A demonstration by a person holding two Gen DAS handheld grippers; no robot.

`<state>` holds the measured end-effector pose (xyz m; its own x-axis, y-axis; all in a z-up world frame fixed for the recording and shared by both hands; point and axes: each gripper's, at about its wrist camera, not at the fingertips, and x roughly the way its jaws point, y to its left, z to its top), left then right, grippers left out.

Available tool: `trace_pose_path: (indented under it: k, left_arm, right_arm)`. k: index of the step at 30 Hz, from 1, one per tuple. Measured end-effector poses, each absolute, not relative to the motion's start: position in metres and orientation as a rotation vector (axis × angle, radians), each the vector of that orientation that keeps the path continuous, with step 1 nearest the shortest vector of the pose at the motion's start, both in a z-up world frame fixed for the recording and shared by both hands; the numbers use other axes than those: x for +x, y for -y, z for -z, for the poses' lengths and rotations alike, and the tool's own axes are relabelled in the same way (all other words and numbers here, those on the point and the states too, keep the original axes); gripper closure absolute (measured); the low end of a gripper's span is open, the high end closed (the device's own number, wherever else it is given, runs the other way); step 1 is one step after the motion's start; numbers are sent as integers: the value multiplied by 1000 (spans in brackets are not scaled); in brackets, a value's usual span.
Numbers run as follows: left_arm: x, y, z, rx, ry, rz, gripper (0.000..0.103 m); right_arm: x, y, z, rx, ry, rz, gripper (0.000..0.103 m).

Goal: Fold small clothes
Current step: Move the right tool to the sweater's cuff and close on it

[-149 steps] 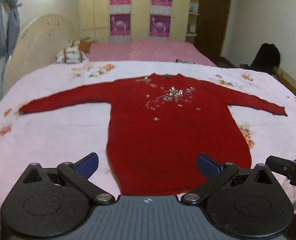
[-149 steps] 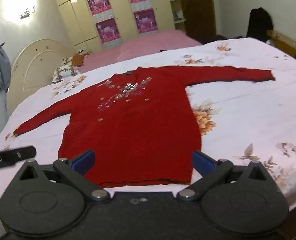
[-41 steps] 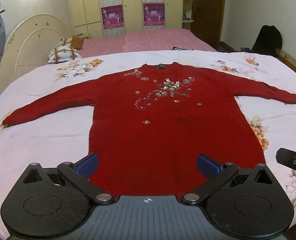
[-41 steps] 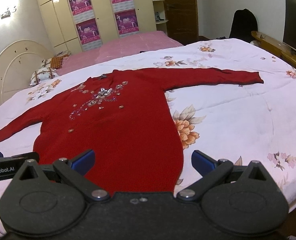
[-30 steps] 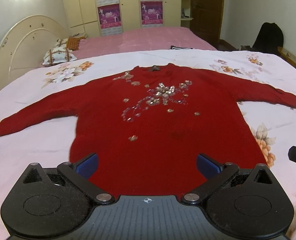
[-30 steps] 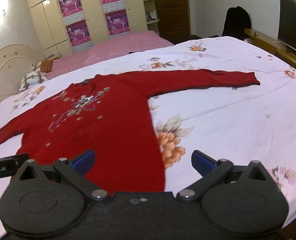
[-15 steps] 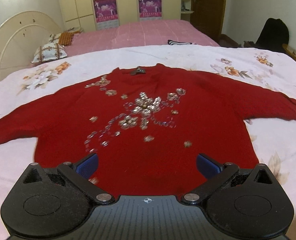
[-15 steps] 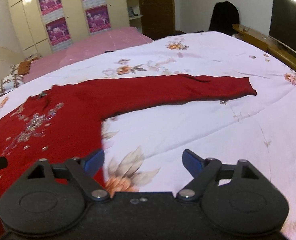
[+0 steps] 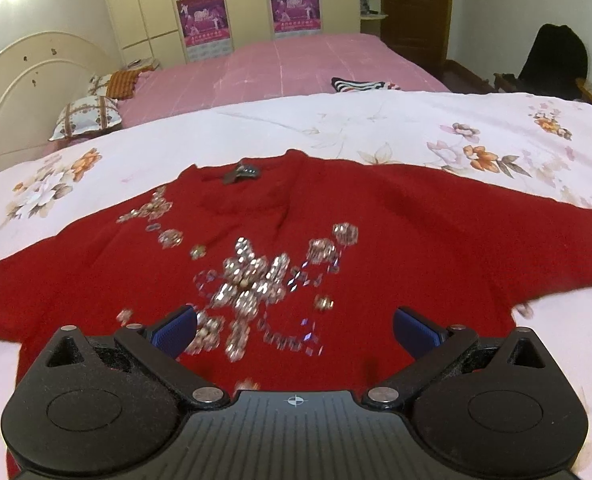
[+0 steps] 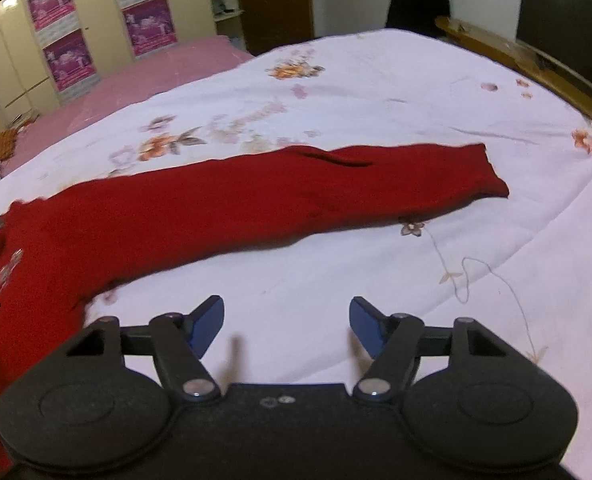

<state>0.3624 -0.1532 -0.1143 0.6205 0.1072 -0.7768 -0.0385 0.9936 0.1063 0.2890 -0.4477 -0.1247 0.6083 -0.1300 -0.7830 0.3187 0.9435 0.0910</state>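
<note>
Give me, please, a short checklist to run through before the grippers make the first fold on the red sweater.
1. Red sweater lies flat, front up, on the floral bedspread: ok.
2. Right sleeve stretched out straight, cuff free: ok, apart from one small crease.
3. Right gripper ready: ok. Its jaws have just been closing but stand apart over bare bedspread, nothing between them.
4. Left gripper ready: ok, jaws wide over the sequined chest, no cloth pinched.
5. Sequin decoration clear of the pads: cannot tell; it lies close to the left pad.
6. Left sleeve laid out: cannot tell; it runs out of view.
</note>
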Motion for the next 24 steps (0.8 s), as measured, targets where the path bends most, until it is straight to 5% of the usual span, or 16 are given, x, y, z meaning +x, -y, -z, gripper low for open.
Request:
trace_pose_path:
  k: [11,24]
  left_arm:
    - [404,169,143,105,-936,-101,0]
    - [423,161,146,104,-945,-132,0]
  right_arm:
    - [311,548,143,397,-845,424,55]
    - [325,619,145,633,-709,520,58]
